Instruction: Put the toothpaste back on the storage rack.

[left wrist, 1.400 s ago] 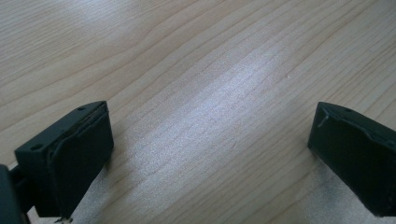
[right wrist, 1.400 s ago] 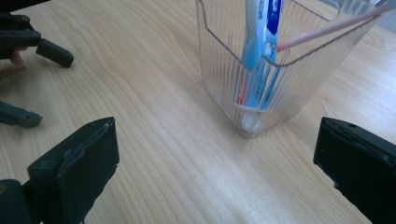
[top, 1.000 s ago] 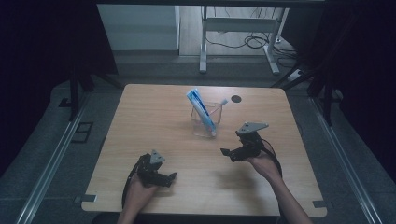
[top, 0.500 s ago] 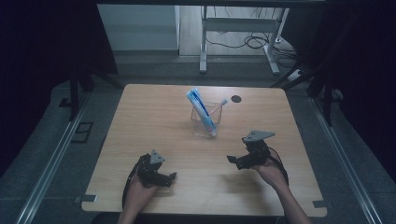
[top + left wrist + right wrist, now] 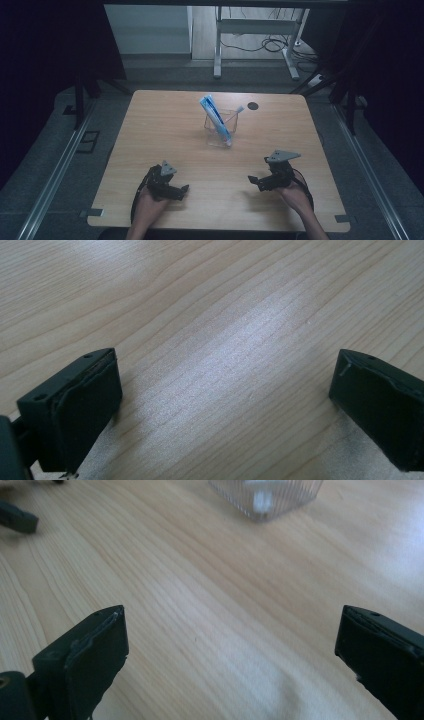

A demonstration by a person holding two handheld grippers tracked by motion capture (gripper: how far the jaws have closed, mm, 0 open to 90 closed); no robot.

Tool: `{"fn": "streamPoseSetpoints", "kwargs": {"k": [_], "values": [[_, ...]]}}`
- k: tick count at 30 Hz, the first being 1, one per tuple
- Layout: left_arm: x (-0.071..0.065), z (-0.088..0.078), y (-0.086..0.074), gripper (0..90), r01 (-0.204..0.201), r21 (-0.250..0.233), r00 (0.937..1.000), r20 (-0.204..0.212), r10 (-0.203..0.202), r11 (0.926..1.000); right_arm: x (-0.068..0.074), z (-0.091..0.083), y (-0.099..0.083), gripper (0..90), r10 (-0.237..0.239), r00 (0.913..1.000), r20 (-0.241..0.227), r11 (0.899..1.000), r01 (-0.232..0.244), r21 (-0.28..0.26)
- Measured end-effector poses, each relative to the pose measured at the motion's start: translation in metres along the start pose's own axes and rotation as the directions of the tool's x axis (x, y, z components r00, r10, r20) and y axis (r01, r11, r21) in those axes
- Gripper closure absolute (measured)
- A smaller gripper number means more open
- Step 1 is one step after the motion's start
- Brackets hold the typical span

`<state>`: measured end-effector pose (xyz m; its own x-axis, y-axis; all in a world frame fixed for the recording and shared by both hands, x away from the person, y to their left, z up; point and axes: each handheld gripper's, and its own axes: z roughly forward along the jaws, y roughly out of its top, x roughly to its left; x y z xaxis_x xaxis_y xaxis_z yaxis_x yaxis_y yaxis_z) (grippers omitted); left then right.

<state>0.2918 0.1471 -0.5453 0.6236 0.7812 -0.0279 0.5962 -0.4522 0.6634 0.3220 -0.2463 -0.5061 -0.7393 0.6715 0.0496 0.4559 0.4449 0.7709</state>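
Observation:
A clear square cup (image 5: 220, 131) stands near the middle of the wooden table (image 5: 165, 120). A blue and white toothpaste tube (image 5: 215, 118) and a toothbrush (image 5: 236, 111) lean in it. The cup's base (image 5: 265, 497) sits at the top of the right gripper view. My left gripper (image 5: 180, 191) rests near the front edge at the left, open, with bare wood between its jaws (image 5: 225, 405). My right gripper (image 5: 254, 181) sits at the front right, open and empty (image 5: 230, 665), well short of the cup.
A small dark round spot (image 5: 253, 105) lies on the table behind the cup to the right. Metal rails run along the floor on both sides. A desk frame and cables (image 5: 260, 45) stand beyond the far edge.
My right gripper has drawn back from beside the cup toward the front edge and lowered. The left gripper has stayed in place.

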Motion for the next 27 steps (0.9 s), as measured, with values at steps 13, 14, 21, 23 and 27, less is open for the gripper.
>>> {"fn": "streamPoseSetpoints", "kwargs": {"k": [13, 14, 21, 23, 27], "values": [[0.000, 0.000, 0.000, 0.7, -0.005, 0.000, 1.0000, 0.000, 0.005, 1.0000, 0.008, 0.004, -0.032, 0.6, 0.007, 0.9995, 0.031, 0.999, -0.008, 0.039], [0.000, 0.000, 0.000, 0.7, -0.005, 0.000, 1.0000, 0.000, 0.005, 1.0000, 0.008, 0.005, -0.034, 0.6, 0.006, 0.9994, 0.033, 0.999, -0.007, 0.044], [0.000, 0.000, 0.000, 0.6, -0.005, 0.000, 1.0000, 0.000, 0.005, 1.0000, 0.013, 0.009, -0.042, 2.2, -0.033, 0.9976, 0.060, 0.995, 0.028, 0.091], [0.000, 0.000, 0.000, 0.6, -0.005, 0.000, 1.0000, 0.000, 0.005, 1.0000, 0.013, 0.009, -0.042, 3.4, -0.026, 0.9982, 0.054, 0.995, 0.021, 0.093], [0.000, 0.000, 0.000, 0.6, -0.003, 0.000, 1.0000, 0.000, 0.003, 1.0000, 0.012, 0.008, -0.043, 3.7, -0.022, 0.9983, 0.053, 0.996, 0.017, 0.093]]}}
